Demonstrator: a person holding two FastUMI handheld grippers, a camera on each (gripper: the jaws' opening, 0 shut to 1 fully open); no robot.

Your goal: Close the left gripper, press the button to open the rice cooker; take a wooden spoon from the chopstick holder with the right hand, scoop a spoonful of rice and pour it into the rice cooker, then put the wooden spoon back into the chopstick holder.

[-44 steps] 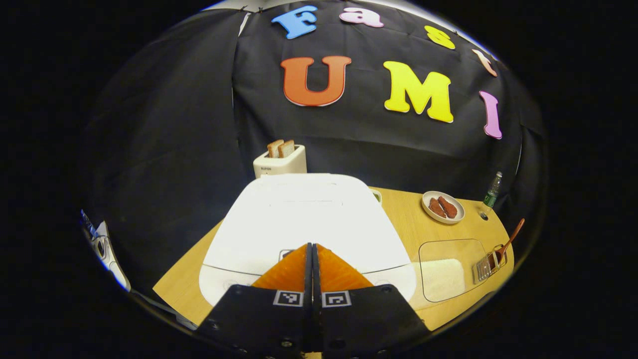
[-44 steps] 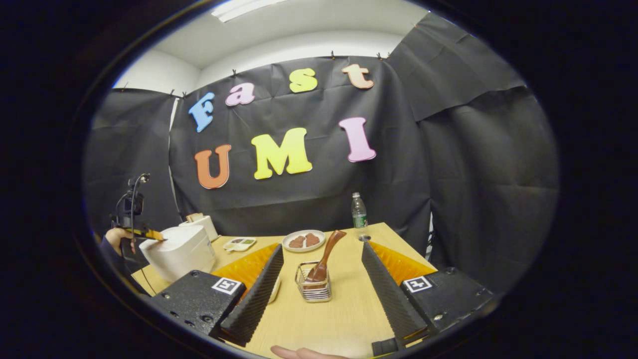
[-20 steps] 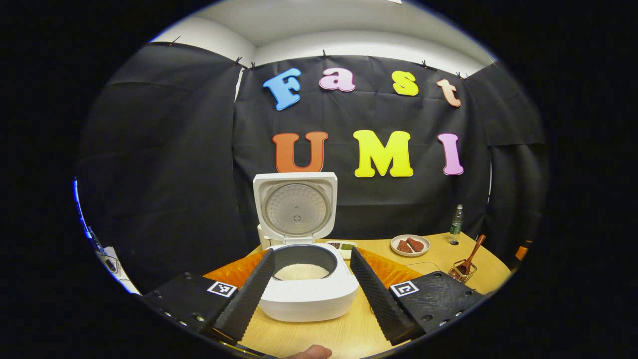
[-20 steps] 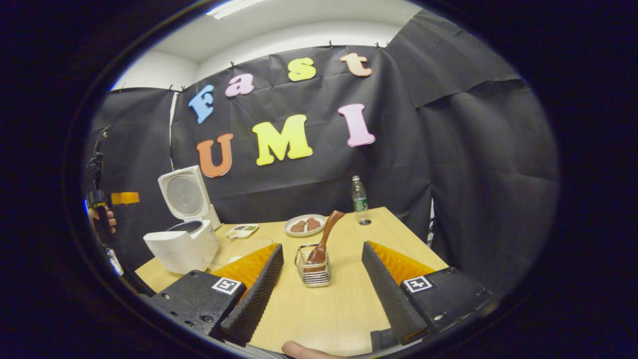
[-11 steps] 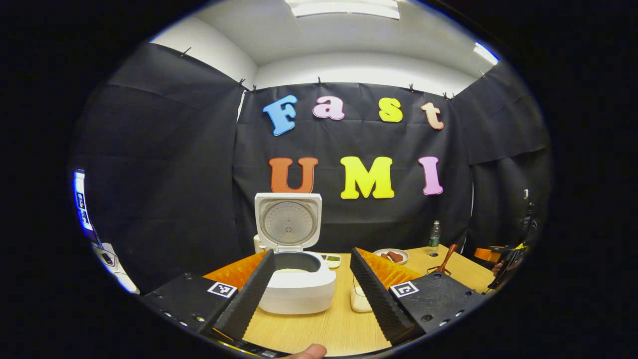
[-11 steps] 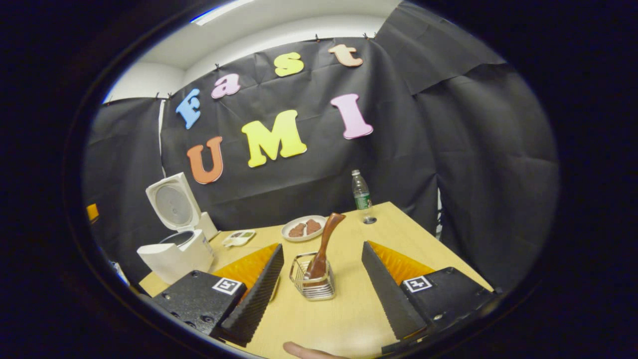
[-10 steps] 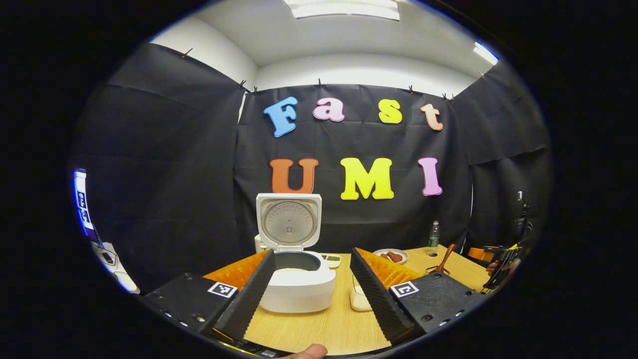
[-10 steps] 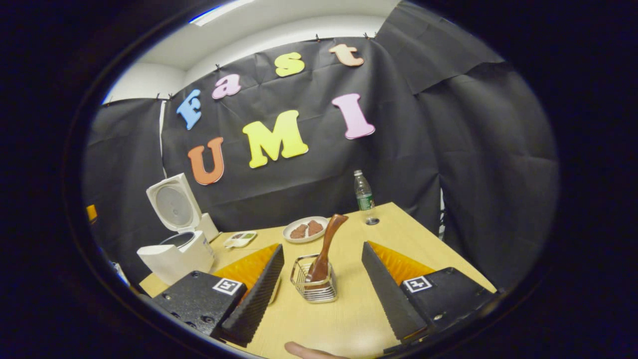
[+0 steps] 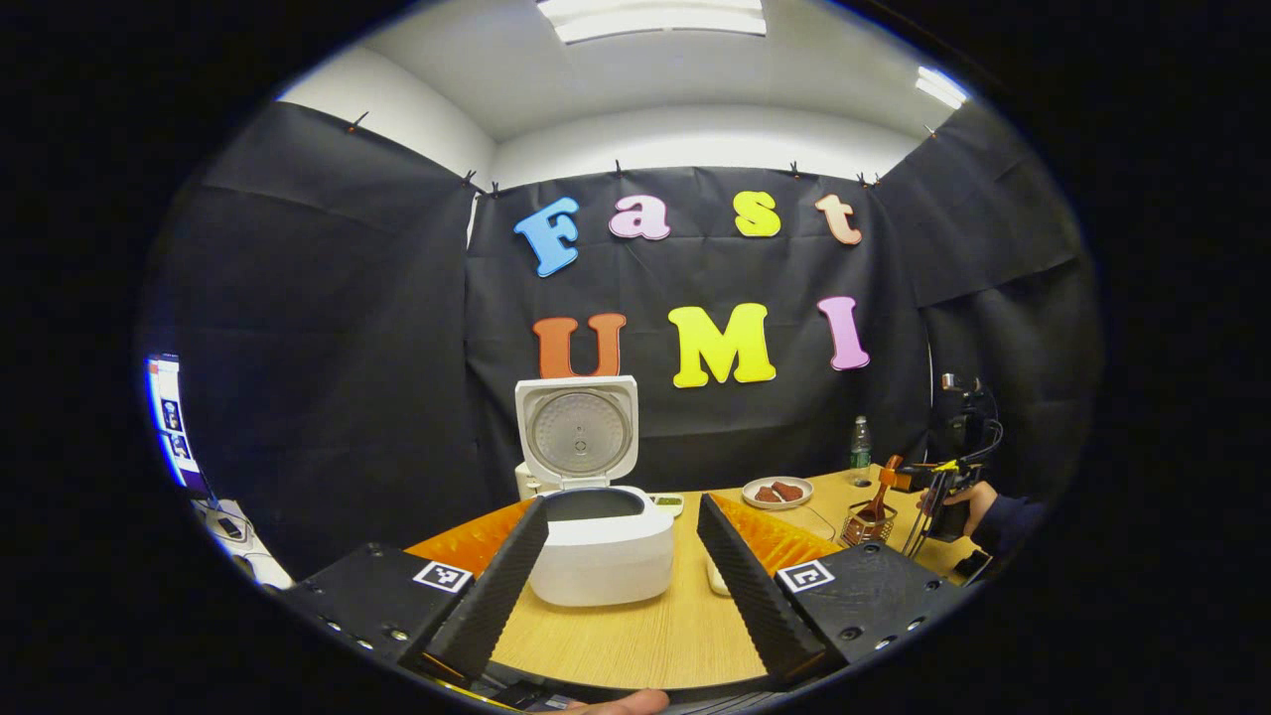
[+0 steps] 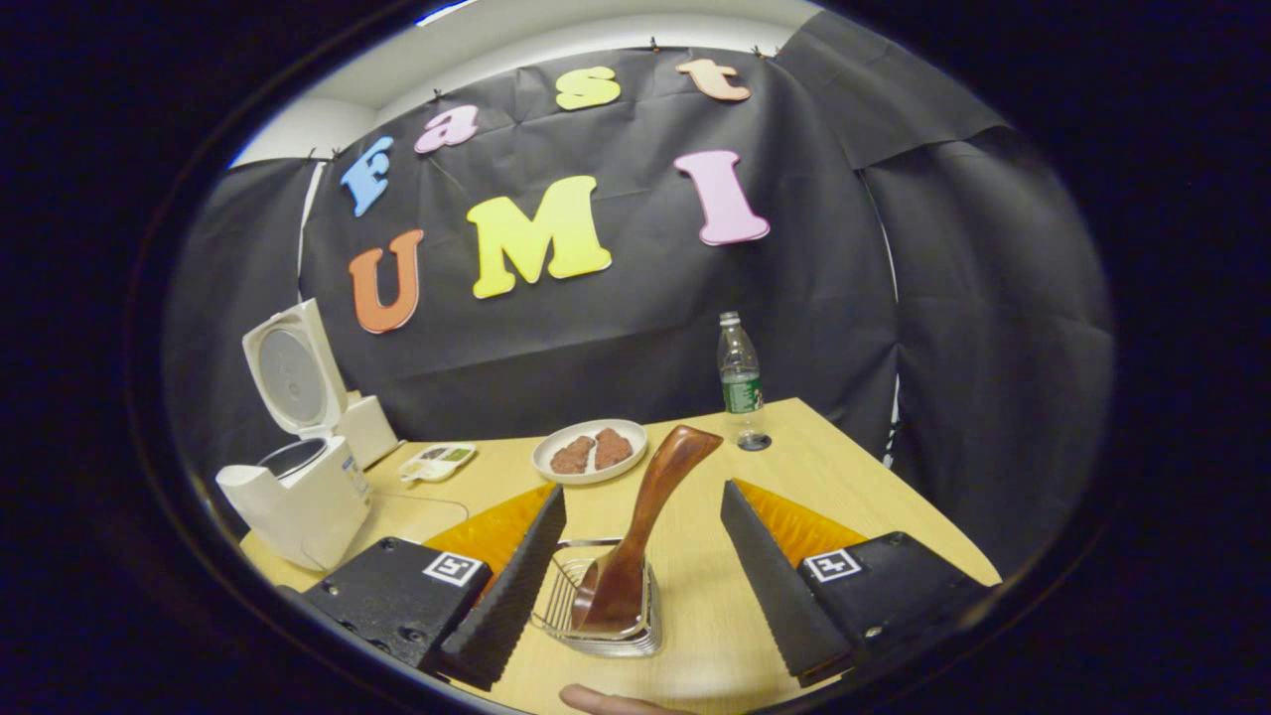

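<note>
Now wooden spoon (image 10: pixel 645 516) between spread right gripper (image 10: pixel 640 516) fingers, untouched

A light wood-grain worktop (image 10: pixel 794 467) carries everything here. At its far left stands a white rice cooker (image 10: pixel 298 501) with its lid raised upright, and just behind it a small white toaster (image 10: pixel 369 429). Near these lies a small white tray with green compartments (image 10: pixel 437 460). A round white plate of brown food pieces (image 10: pixel 588 452) sits toward the back centre, with a clear plastic bottle with a green label (image 10: pixel 739 382) near the back edge. Nearest the camera stands a wire chopstick holder (image 10: pixel 606 606) with a dark wooden spoon (image 10: pixel 645 526) leaning in it.
</note>
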